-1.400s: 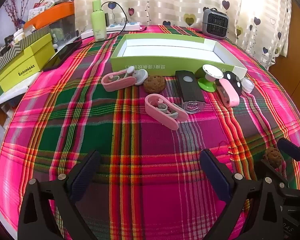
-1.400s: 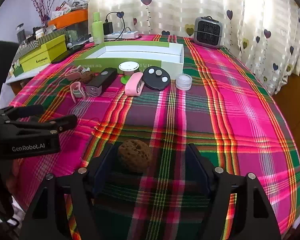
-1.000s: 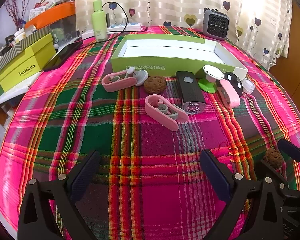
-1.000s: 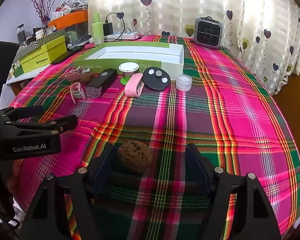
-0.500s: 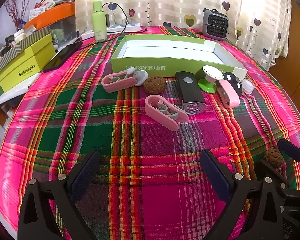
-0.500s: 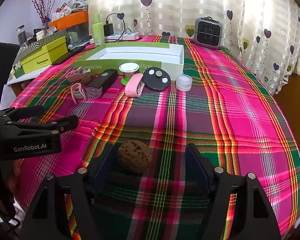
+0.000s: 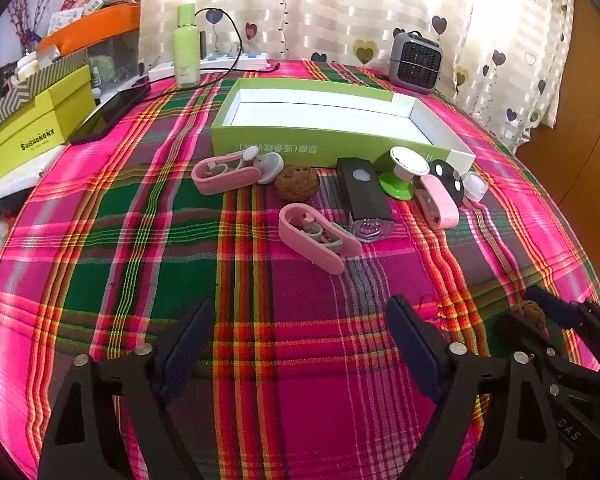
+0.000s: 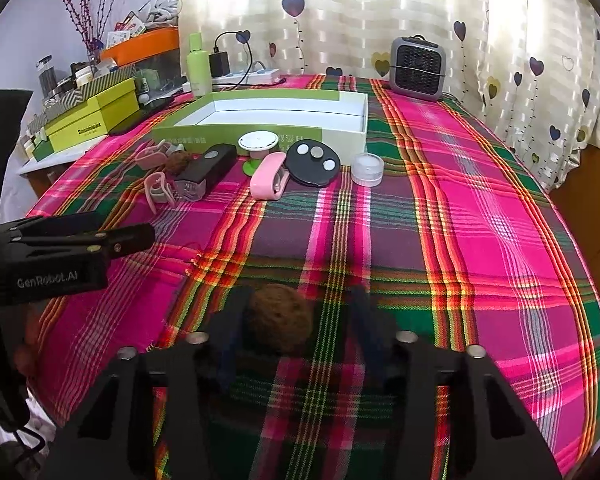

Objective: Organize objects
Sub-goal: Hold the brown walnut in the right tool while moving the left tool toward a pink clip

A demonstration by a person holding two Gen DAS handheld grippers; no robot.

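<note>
A brown walnut (image 8: 281,318) lies on the plaid cloth between my right gripper's (image 8: 298,336) open fingers, close to the left finger; it also shows in the left wrist view (image 7: 530,312). My left gripper (image 7: 300,344) is open and empty over bare cloth. Ahead stands an empty green-and-white box (image 7: 324,120). In front of it lie two pink clips (image 7: 316,236) (image 7: 228,170), a second walnut (image 7: 297,184), a black rectangular device (image 7: 364,196), a green-and-white suction holder (image 7: 404,172), a pink case (image 7: 440,200), a black disc (image 8: 312,162) and a small clear jar (image 8: 367,168).
A grey mini heater (image 8: 418,68) stands at the back. A green bottle (image 7: 187,46), power strip (image 7: 220,62), dark phone (image 7: 108,114) and yellow-green boxes (image 7: 32,128) are at the back left. The table drops off at the right.
The right gripper's fingers have narrowed around the walnut and look blurred. The left gripper has not moved.
</note>
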